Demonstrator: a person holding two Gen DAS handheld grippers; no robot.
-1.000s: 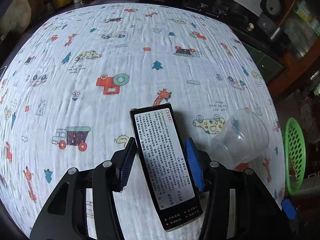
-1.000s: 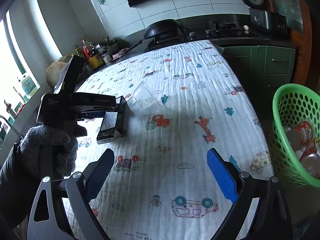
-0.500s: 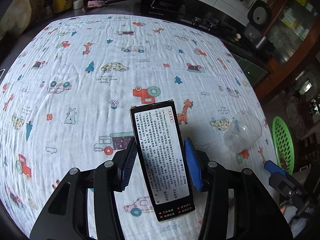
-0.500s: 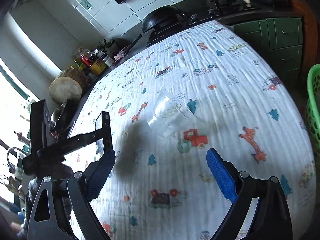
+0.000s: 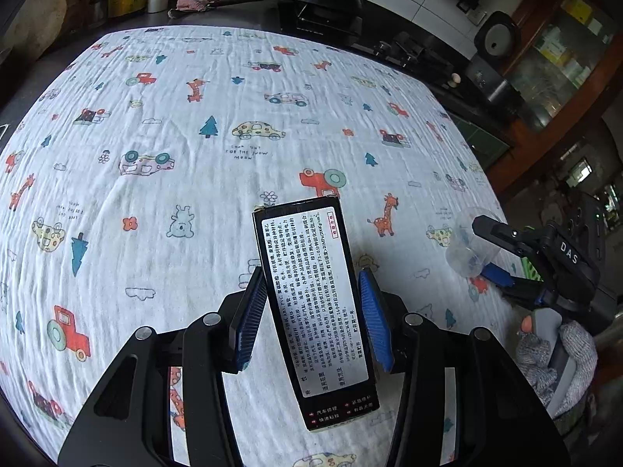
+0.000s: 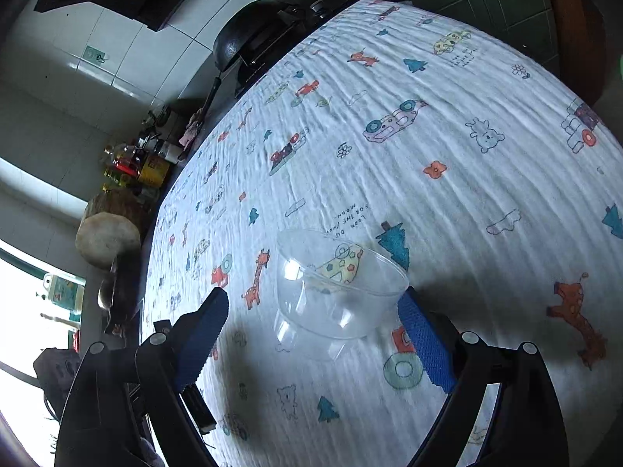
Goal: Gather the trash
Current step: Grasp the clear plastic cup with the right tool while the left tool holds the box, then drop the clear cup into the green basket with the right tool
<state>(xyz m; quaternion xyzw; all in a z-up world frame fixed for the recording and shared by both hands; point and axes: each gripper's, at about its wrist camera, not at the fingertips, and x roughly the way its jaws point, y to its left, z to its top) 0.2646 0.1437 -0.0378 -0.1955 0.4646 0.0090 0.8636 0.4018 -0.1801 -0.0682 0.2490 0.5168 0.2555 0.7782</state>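
Two items: a black box (image 5: 313, 311) and a clear cup (image 6: 335, 284), both over the cloth-covered worktop (image 5: 163, 194).
Left hand-held gripper (image 5: 311, 315): clenched on the box, one blue pad on each long side.
Box, place: lifted off the cloth, held between the left pads at about its middle.
Box, long axis: runs along the fingers, away from the camera; the far end points toward the middle of the worktop and tips slightly left, the near end (with red marks and small print) sticks out toward the camera.
Box, face: the white label with dense print faces up.
Right hand-held gripper (image 6: 311, 334): jaws wide and just now closing, straddling the cup; the right pad looks to be at the cup wall, the left pad stands apart, so no grip.
Cup, place: lying on its side on the cloth near the worktop's edge, between the right pads.
Cup, axis: the wide mouth points away from the right camera, the narrow base toward it.
Person: a grey knit glove (image 5: 560, 354) holds the right tool, seen at the right edge of the left view.
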